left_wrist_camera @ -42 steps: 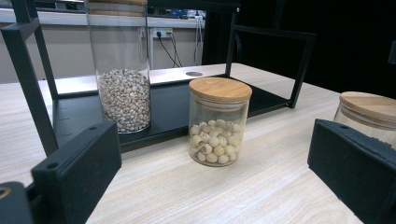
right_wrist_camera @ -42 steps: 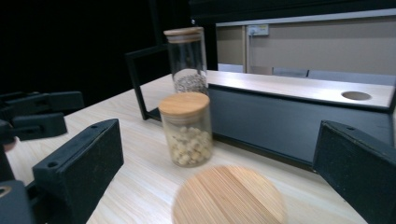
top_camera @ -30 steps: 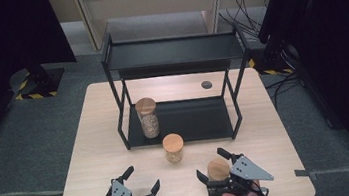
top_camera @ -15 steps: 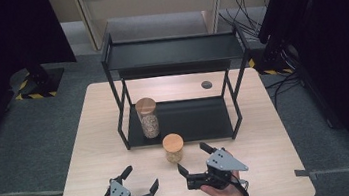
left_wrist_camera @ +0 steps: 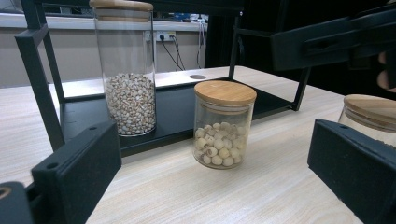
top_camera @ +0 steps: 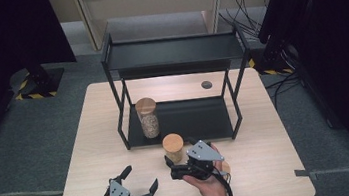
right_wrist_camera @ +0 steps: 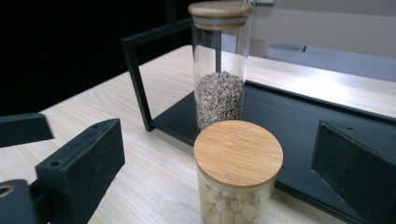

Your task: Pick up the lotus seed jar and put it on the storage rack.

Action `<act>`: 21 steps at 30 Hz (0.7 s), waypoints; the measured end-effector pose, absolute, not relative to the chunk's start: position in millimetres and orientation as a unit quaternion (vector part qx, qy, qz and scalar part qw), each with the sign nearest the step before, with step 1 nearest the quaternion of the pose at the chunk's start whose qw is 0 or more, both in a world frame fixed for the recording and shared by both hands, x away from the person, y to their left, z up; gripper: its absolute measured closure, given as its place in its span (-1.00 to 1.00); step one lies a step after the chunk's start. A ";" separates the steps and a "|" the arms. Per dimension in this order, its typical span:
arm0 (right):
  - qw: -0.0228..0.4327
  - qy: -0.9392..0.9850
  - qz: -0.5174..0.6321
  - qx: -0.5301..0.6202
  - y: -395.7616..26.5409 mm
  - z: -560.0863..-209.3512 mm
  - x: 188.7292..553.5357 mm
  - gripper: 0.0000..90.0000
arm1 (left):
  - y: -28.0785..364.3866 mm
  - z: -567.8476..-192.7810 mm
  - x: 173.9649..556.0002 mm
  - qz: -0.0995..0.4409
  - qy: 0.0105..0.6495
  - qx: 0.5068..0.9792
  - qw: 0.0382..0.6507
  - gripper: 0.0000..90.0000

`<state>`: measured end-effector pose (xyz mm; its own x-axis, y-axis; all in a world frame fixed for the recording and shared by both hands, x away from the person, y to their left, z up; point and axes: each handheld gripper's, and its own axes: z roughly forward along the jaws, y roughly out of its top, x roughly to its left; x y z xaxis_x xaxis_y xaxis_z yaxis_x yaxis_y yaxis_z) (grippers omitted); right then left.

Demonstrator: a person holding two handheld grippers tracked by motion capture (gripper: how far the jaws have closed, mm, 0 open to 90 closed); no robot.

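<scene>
Just ahead of the released right claw (top_camera: 179, 164), short lotus-seed jar (right_wrist_camera: 237, 173) upright on the table (top_camera: 93, 153), bamboo lid up, between its spread jaws, untouched, left claw (top_camera: 140, 180) released too

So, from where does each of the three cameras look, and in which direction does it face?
High view: above the person's side, facing forward and down on the table; shows both hands, left gripper and right gripper.
Left gripper view: low on the table, facing the short jar and tall jar; own black fingers below.
Right gripper view: above the short jar, facing the rack; own fingers open.
All views share both jars.
</scene>
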<state>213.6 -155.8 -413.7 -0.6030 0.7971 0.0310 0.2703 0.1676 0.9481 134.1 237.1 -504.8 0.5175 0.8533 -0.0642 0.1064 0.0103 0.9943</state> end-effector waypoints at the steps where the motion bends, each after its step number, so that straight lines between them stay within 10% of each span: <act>1: 0.252 0.723 0.526 0.370 -153.0 -413.8 214.8 -0.93 | 237.3 -504.7 134.1 0.311 0.380 0.631 0.600 -0.95; 21: 0.266 0.733 0.462 0.423 -119.6 -423.8 245.5 -0.86 | 237.5 -504.8 134.6 0.311 0.379 0.632 0.600 -0.95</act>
